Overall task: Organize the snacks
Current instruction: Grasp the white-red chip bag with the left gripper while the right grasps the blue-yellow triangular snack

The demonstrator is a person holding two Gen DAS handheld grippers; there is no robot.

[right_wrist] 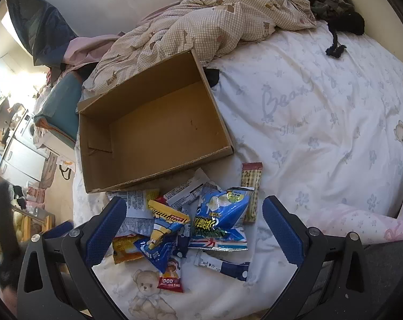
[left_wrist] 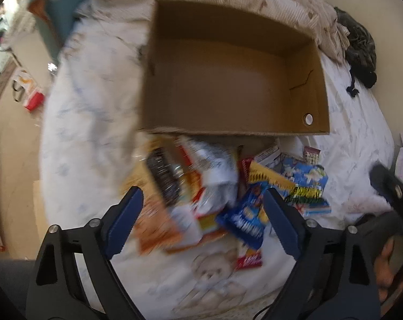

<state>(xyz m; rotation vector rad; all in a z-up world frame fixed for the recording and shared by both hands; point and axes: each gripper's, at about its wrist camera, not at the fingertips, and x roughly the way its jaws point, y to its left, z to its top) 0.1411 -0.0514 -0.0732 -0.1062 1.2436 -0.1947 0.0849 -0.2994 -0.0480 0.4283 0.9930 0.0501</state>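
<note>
An open, empty cardboard box [left_wrist: 228, 80] lies on the bed; it also shows in the right wrist view [right_wrist: 158, 128]. A pile of snack packets [left_wrist: 201, 194] lies on the sheet just in front of the box, blurred in the left wrist view. In the right wrist view the pile [right_wrist: 185, 221] includes a blue chip bag [right_wrist: 220, 213], a yellow-and-blue packet [right_wrist: 164, 224] and a brown bar [right_wrist: 251, 192]. My left gripper [left_wrist: 204, 213] is open above the pile. My right gripper [right_wrist: 194, 226] is open above the pile too. Neither holds anything.
A crumpled checked duvet [right_wrist: 206, 26] lies behind the box. Dark clothing [right_wrist: 335, 8] sits at the bed's far corner. The white bear-print sheet [right_wrist: 321, 106] stretches to the right. The bed's left edge drops to the floor, with a red-and-white bag [left_wrist: 30, 93] there.
</note>
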